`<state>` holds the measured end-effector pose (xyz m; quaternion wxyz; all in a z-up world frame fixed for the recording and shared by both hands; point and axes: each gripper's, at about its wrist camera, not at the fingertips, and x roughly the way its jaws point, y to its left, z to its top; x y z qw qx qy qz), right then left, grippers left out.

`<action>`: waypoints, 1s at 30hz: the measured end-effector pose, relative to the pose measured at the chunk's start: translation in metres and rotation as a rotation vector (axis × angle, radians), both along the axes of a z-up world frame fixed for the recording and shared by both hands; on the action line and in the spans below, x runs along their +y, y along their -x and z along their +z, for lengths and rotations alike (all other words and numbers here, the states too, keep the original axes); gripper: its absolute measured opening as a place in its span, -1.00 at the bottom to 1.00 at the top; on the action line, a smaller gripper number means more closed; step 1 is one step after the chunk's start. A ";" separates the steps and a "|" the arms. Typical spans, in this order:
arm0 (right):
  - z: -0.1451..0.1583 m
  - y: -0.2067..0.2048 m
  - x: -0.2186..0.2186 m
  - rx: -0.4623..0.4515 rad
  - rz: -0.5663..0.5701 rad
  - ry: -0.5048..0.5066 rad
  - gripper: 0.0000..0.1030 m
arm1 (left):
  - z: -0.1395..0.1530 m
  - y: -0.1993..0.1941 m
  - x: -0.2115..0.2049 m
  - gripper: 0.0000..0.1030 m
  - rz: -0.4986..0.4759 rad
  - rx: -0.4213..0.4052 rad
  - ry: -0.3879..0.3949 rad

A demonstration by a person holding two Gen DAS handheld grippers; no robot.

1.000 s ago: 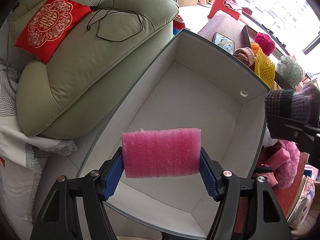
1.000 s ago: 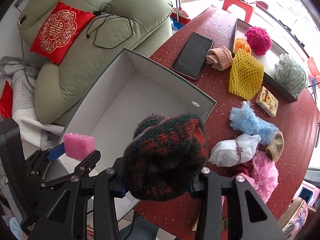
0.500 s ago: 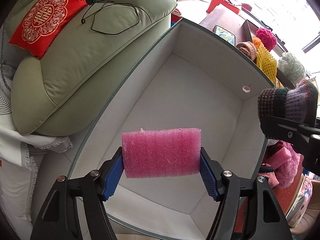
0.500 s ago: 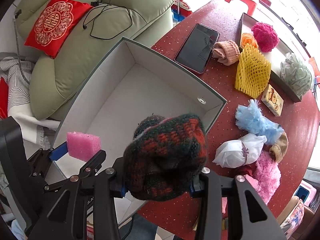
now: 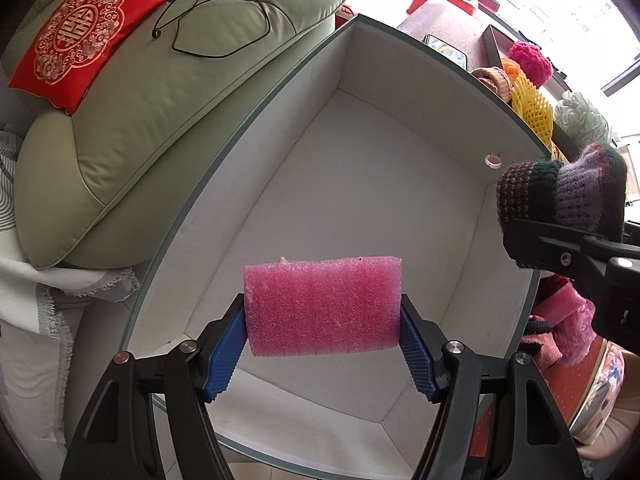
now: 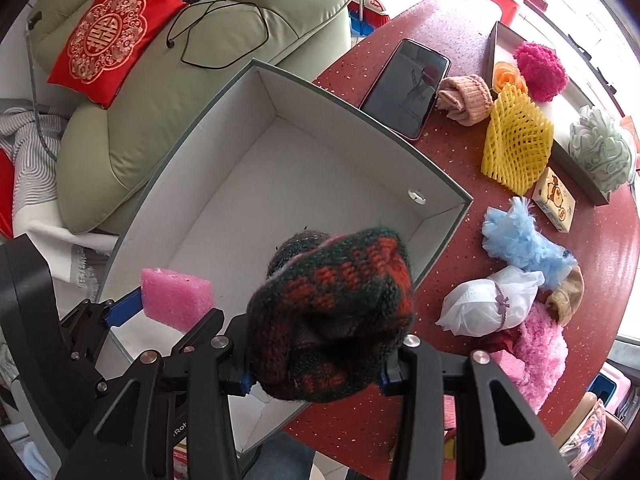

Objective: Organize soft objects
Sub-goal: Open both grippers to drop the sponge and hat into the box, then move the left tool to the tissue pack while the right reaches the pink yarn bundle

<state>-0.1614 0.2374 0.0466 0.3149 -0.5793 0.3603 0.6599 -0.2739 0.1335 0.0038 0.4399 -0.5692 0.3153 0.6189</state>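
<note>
My left gripper point(image 5: 322, 344) is shut on a pink foam block point(image 5: 322, 306), held above the near part of a big white box point(image 5: 360, 200) with a grey-green rim. The block point(image 6: 176, 298) and that gripper also show at the lower left of the right wrist view. My right gripper point(image 6: 316, 376) is shut on a bundled knitted item in dark green and red point(image 6: 332, 312), hanging over the box's near right corner point(image 6: 448, 236). In the left wrist view the knit bundle point(image 5: 560, 196) shows at the right edge above the box wall.
On the red table point(image 6: 600, 240) lie a phone point(image 6: 404, 88), a peach sock roll point(image 6: 466, 98), yellow foam netting point(image 6: 516, 140), a blue fluffy piece point(image 6: 520, 240), a white bundle point(image 6: 488, 304), pink plush point(image 6: 538, 352) and a small carton point(image 6: 554, 200). A green armchair point(image 6: 168, 92) with a red cushion point(image 6: 106, 38) stands left.
Both views have shifted slightly toward the box, so it fills more of each frame. Both grips are unchanged on the foam block and the knit bundle.
</note>
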 end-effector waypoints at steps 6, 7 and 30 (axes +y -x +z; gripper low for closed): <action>-0.006 0.002 0.001 -0.011 0.003 0.004 -0.10 | -0.001 -0.001 -0.001 0.38 -0.002 0.000 -0.003; -0.006 0.002 0.002 -0.014 0.005 0.003 -0.10 | -0.001 0.000 -0.001 0.38 -0.002 0.000 -0.003; 0.018 -0.049 -0.007 0.064 -0.144 -0.028 1.00 | 0.005 -0.011 -0.012 0.99 -0.025 -0.009 0.055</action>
